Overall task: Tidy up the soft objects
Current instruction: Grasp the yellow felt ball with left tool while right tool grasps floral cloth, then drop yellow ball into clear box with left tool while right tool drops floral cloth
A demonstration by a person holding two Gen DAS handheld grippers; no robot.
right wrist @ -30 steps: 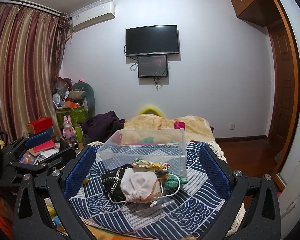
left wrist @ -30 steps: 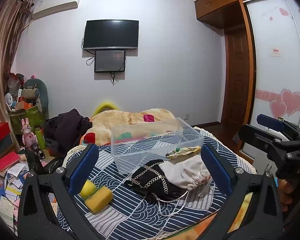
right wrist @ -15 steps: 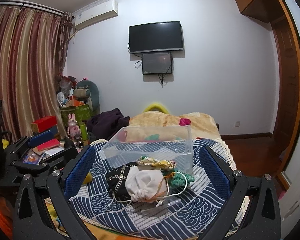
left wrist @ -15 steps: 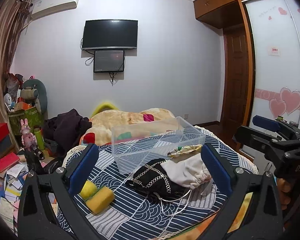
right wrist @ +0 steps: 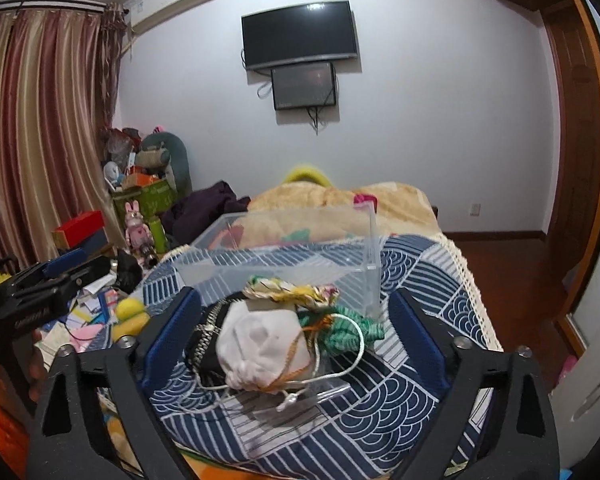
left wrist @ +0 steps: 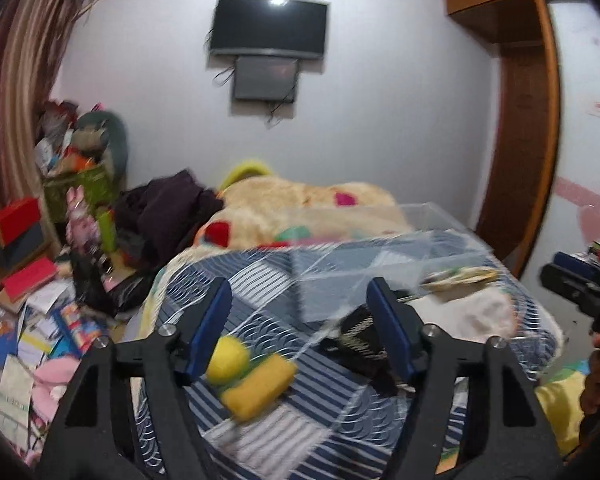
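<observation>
Left gripper (left wrist: 300, 316): jaws wide, empty, above the yellow sponges (left wrist: 252, 376) at the bed's (left wrist: 340, 432) near left. Right gripper (right wrist: 296, 336): jaws wide, empty, bracketing the white drawstring pouch (right wrist: 260, 344) near the clear bin (right wrist: 284, 256). Recommended: lower the left jaws squarely over one sponge, close gently, avoid snagging the bedspread.

Dim, even room light; left wrist view motion-blurred, right sharp; glare on television (right wrist: 299, 35), edges bowed

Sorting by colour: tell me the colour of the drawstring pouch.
White, with an orange cord; the pouch shows best in the right wrist view.
</observation>
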